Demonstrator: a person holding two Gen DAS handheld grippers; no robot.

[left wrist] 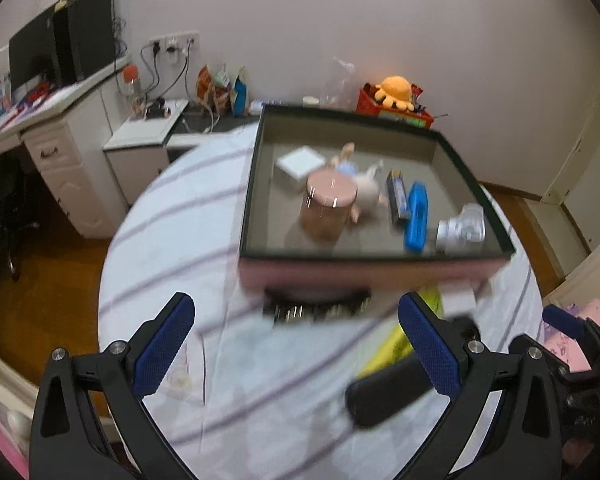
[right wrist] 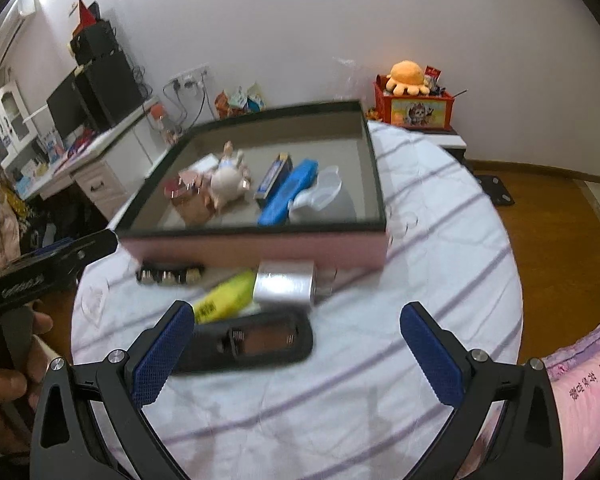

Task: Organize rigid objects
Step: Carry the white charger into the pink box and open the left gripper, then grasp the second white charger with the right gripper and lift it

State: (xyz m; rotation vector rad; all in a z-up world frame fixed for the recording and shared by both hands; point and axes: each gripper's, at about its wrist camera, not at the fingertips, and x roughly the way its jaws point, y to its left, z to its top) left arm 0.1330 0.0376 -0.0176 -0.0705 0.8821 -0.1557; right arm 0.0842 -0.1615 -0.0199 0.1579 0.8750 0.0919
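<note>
desk (left wrist: 56,100) left | monitor (left wrist: 32,58) on desk | orange plush (right wrist: 408,76) atop red crate (right wrist: 416,110)

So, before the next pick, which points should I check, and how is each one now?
1. Right tool open: ok.
2. Left tool open: ok.
3. Both tools hold nothing: ok.
4. Black case on the bed lies between the right tool's fingers: ok.
5. Free floor space in the pink box: ok, bare patch at the front left.
6. Silver block clear of the yellow tube: not ok, they touch.
</note>
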